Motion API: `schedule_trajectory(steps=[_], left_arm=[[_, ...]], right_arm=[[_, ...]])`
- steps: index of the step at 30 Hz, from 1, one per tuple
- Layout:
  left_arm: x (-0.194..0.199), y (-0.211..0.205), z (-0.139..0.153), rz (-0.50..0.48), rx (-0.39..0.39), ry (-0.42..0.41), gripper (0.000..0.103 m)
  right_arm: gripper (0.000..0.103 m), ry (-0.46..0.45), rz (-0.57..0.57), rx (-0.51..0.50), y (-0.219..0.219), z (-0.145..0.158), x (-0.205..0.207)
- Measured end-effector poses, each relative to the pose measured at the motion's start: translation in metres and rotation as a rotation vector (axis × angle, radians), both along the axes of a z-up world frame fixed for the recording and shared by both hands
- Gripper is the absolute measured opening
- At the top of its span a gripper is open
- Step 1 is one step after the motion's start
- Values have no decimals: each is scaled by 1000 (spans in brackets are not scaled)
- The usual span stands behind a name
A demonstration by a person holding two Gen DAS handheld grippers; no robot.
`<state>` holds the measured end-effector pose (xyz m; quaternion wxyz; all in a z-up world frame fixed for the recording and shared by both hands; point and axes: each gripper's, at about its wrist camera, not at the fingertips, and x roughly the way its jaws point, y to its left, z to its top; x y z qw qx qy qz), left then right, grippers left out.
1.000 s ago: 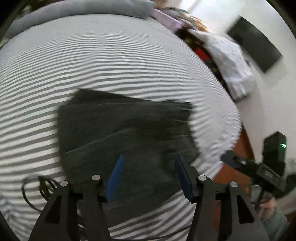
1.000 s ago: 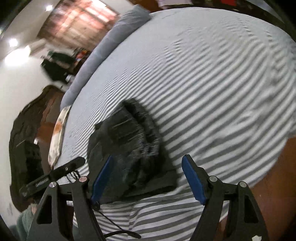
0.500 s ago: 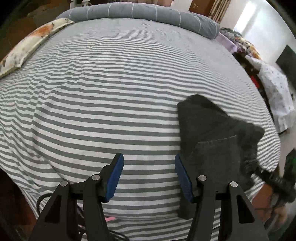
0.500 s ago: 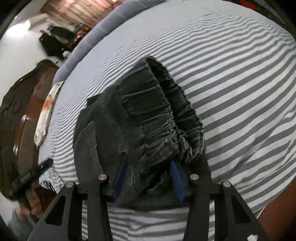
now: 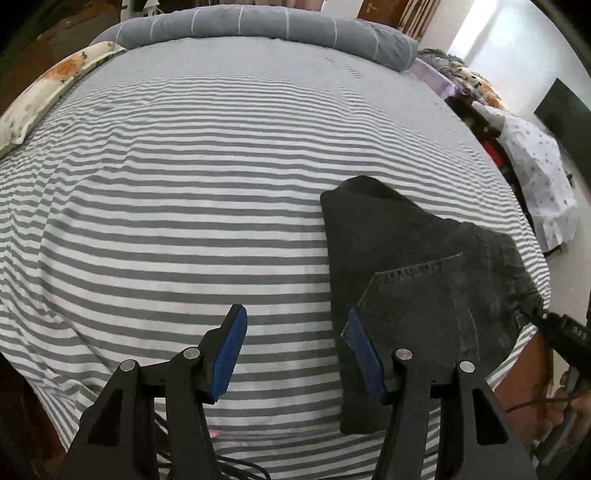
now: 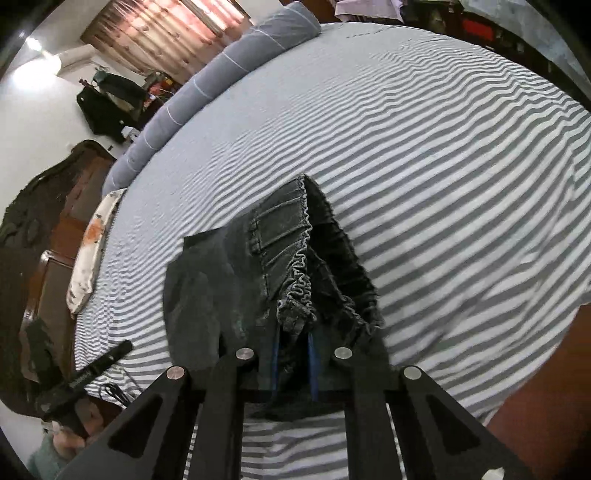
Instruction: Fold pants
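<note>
Now pants between closing right fingers

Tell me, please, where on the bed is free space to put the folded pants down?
The striped sheet lies bare between the long grey pillow, the floral pillow and the pants. The crowded spot is the near corner, where the right gripper is closing on the waistband.

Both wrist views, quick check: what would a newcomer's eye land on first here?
The dark folded pants against the grey-and-white striped bedsheet, near its lower right edge. Next, the right hand-held gripper, jaws closing on the gathered waistband, while the left hand-held gripper hangs open just left of the pants.
</note>
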<state>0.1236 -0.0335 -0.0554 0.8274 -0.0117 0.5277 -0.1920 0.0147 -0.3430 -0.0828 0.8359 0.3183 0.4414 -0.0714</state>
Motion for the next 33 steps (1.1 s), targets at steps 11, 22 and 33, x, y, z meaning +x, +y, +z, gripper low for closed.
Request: schedule_trajectory(steps=[11, 22, 33], left_arm=[[-6, -41, -35, -96, 70, 32, 58], [-10, -66, -64, -154, 195, -16, 58], [-15, -68, -64, -156, 217, -41, 60]], right_arm=[[11, 169, 28, -95, 4, -52, 22], [12, 170, 34, -68, -4, -53, 22], [30, 167, 95, -124, -7, -42, 16]])
